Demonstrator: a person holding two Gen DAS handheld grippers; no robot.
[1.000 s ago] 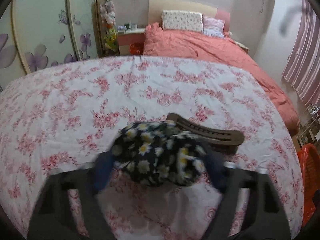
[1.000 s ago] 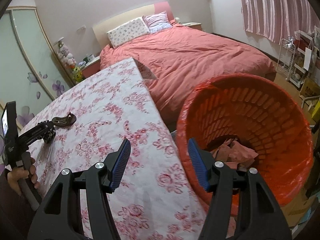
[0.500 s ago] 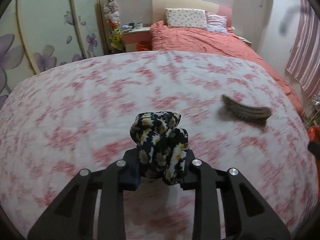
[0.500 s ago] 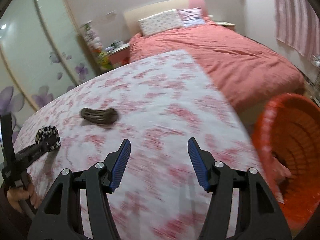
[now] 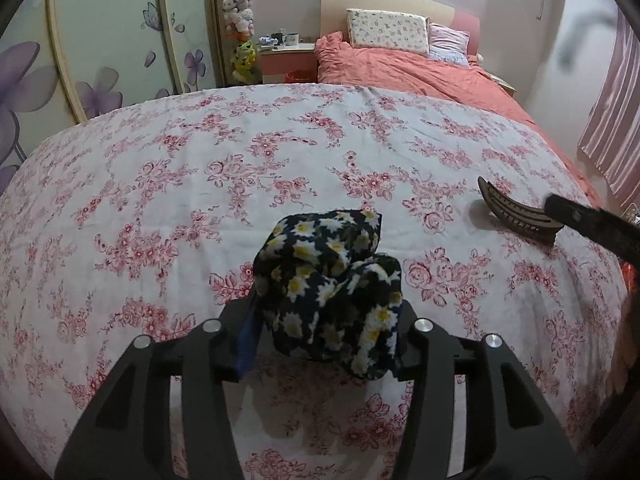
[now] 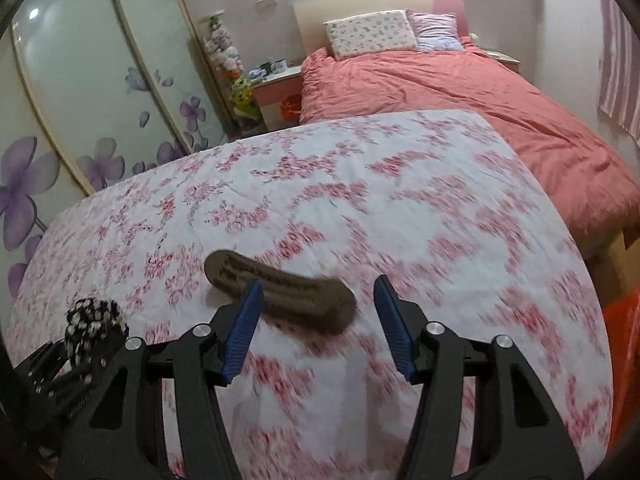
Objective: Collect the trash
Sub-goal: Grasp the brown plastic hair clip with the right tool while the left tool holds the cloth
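Note:
My left gripper [image 5: 324, 340] is shut on a bunched dark cloth with daisy print [image 5: 332, 276] and holds it above the floral-covered table [image 5: 200, 184]. The cloth also shows in the right wrist view [image 6: 94, 326], at the far left. A brown curved hair clip [image 6: 280, 292] lies on the cloth-covered table [image 6: 400, 208]. My right gripper [image 6: 316, 336] is open, its blue pads on either side of the clip's near end, just above it. In the left wrist view the clip [image 5: 516, 212] lies at the right, with the right gripper's finger [image 5: 592, 228] touching or just over it.
An orange basket [image 6: 624, 344] shows at the right edge, below the table. A bed with a coral cover [image 6: 460, 88] stands behind the table. Sliding wardrobe doors [image 5: 100, 40] with purple flowers are on the left, a nightstand [image 5: 286, 60] beside the bed.
My right gripper swung left from the orange basket to the brown clip and now straddles it. My left gripper closed on the daisy cloth, lifted it and moved left of the clip.

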